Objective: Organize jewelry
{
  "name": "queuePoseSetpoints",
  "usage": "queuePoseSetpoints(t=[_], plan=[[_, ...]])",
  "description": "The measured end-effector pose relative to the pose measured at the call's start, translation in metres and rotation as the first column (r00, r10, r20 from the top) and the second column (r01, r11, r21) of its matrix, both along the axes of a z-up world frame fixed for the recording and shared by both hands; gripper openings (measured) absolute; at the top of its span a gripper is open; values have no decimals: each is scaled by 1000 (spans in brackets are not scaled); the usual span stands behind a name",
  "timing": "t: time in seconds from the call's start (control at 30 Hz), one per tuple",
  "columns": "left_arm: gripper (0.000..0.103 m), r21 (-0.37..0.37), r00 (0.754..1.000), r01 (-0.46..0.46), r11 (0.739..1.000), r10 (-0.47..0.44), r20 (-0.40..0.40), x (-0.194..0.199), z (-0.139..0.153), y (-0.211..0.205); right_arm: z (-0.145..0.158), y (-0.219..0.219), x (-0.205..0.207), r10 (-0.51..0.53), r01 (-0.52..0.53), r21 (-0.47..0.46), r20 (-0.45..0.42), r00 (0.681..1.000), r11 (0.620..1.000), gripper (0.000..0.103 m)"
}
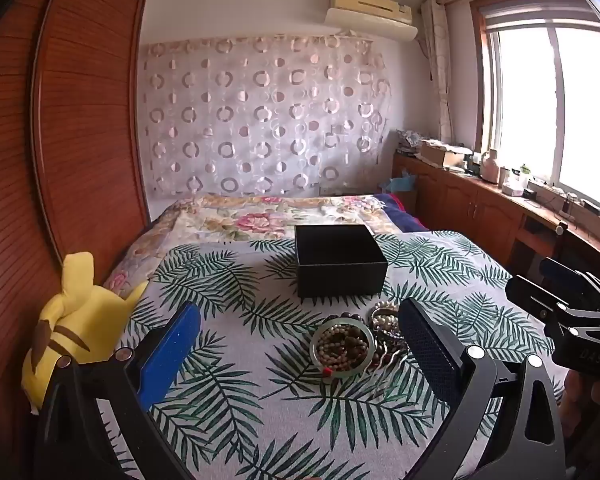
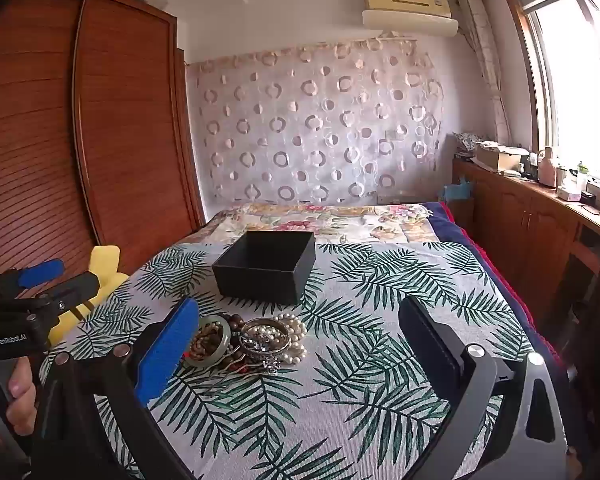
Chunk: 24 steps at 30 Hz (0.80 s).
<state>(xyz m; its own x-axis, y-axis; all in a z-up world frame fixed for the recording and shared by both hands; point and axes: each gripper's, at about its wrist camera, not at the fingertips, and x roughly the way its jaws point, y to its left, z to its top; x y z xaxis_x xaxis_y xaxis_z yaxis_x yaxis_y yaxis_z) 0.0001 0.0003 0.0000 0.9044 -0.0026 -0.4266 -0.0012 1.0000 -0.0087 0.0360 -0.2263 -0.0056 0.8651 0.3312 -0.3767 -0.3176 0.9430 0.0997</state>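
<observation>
Landmark: black open-topped box point(image 1: 340, 262), set on the palm-leaf bedspread point(image 1: 236, 396).
Jewelry pile point(image 2: 248, 342): placed on the bedspread just in front of the box, apart from it.
Jade-green bangle point(image 1: 342, 346): laid flat at the left of the pile, in front of the box; brown and pale wooden beads are seen inside its ring.
Silver bangle point(image 2: 265, 338): placed right of the jade-green bangle, touching it; white pearls are seen inside and beside it.
Pearl strand point(image 2: 294, 330): piled at the right edge of the heap, nearest the box's front right corner.
Left gripper point(image 1: 300, 344): held above the bedspread in front of the box; jaws are spread wide and nothing is gripped. The jewelry pile is framed between the blue pad and the black pad, untouched.
Right gripper point(image 2: 296, 344): held in front of the box, right of the left gripper; jaws are spread wide and empty.
Yellow plush toy point(image 1: 66, 320): placed at the bed's left edge, well left of the box.
</observation>
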Motion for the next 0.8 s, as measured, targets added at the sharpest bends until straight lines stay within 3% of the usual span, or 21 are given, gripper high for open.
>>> queuePoseSetpoints(t=[0.8], plan=[[96,1,1000,0,1000,0,2,0,0,0,-1,0,0,0,0,-3,-3,1000,1000,101]])
